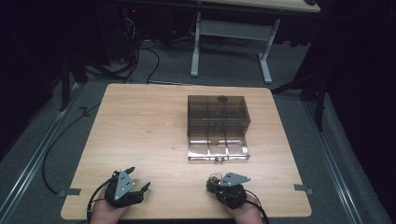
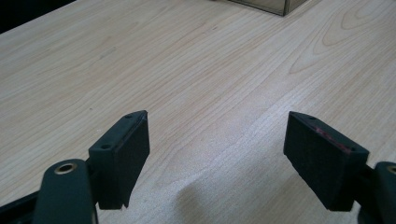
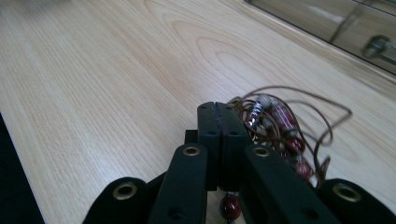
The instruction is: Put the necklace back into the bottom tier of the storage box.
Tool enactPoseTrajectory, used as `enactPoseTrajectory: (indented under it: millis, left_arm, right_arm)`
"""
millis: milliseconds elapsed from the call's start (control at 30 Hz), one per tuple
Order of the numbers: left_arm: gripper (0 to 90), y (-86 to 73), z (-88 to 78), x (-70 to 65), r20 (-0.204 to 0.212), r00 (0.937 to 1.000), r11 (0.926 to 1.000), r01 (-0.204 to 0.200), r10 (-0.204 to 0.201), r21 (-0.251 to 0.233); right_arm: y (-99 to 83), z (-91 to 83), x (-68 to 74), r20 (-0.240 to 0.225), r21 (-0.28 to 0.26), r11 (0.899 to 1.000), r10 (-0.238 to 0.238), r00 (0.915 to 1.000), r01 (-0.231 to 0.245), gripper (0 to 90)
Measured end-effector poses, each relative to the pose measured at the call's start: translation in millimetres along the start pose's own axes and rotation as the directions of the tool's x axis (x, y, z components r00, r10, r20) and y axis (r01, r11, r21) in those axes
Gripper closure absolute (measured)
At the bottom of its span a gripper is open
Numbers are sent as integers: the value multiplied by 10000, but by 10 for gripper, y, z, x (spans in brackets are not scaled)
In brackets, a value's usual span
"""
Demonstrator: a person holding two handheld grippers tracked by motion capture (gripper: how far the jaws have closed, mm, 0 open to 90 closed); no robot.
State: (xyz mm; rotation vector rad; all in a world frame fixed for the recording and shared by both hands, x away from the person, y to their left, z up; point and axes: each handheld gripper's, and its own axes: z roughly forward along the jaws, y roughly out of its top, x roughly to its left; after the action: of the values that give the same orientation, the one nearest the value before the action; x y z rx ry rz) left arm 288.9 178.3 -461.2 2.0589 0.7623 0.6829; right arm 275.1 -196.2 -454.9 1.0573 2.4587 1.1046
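Observation:
A smoky clear compartment box stands on the wooden table, with its flat lid lying open toward me. My right gripper rests near the table's front edge, a little short of the lid. In the right gripper view its jaws are pressed together. A brown cord with red and silver beads bunches against their right side, and one red bead hangs under them. My left gripper sits at the front left, open, with bare table between its pads.
A corner of the box shows at the top of the left gripper view, and the lid's edge with a latch lies ahead in the right gripper view. Beyond the table are a white desk frame and floor cables.

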Motion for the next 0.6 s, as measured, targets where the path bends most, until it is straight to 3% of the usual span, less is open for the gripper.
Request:
enactPoseTrajectory:
  millis: [200, 300, 333, 467, 533, 600]
  left_arm:
    - [229, 1, 2, -3, -10, 10000, 10000, -31, 31, 20]
    - [230, 4, 7, -4, -9, 10000, 9999, -62, 62, 80]
    - [232, 4, 7, -4, -9, 10000, 9999, -62, 62, 80]
    - [233, 4, 9, -7, -41, 10000, 9999, -71, 72, 103]
    - [234, 3, 6, -6, -35, 10000, 9999, -71, 71, 78]
    - [234, 3, 7, -3, -9, 10000, 10000, -52, 52, 75]
  right_arm:
    - [-84, -106, -85, 359, -66, 9996, 270, 9990, -268, 900]
    - [-68, -180, -108, 295, -830, 9959, 388, 9988, -362, 889]
    - [-68, -180, -108, 295, -830, 9959, 388, 9988, -362, 889]
    - [17, -123, -104, 772, -777, 9965, 371, 9963, -311, 736]
    - [11, -132, -106, 869, -796, 9963, 379, 9955, -310, 707]
    - [-38, -194, -131, 970, -846, 9956, 488, 9941, -406, 597]
